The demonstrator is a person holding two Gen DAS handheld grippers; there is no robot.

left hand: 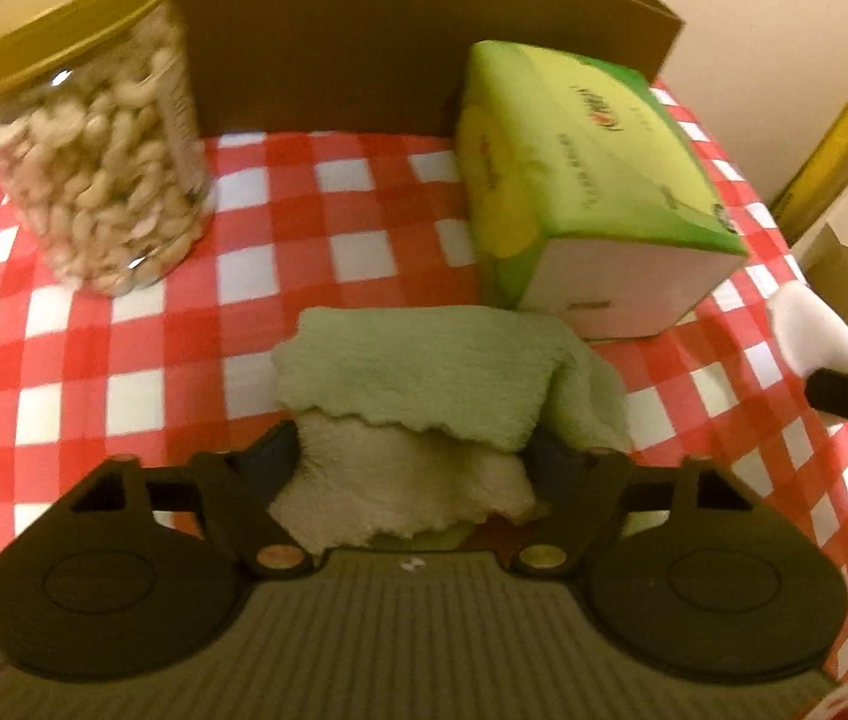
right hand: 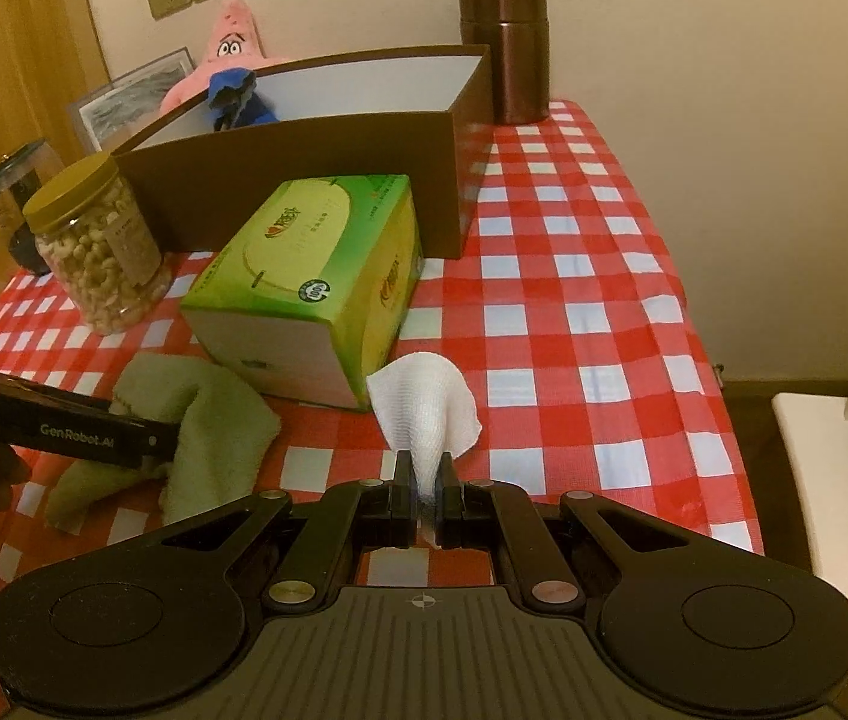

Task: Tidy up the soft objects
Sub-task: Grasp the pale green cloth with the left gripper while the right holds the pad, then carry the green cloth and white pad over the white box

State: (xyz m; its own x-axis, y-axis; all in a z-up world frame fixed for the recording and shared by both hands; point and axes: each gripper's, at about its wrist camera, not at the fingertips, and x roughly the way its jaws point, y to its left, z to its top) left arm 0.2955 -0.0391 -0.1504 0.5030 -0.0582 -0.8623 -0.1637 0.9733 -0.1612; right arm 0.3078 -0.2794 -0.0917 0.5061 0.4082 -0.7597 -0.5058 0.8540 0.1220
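A pale green towel lies bunched on the red-checked tablecloth, in front of a green tissue box. My left gripper straddles the towel, and its fingers press against the cloth on both sides. From the right wrist, the same towel lies under the left gripper. My right gripper is shut on a white gauze-like cloth that stands up above its fingertips. Behind stands an open brown cardboard box with a blue cloth draped inside it.
A clear jar of nuts with a gold lid stands left of the tissue box. A brown flask stands behind the box's right corner, and a pink starfish plush leans on the wall. The table edge drops off on the right.
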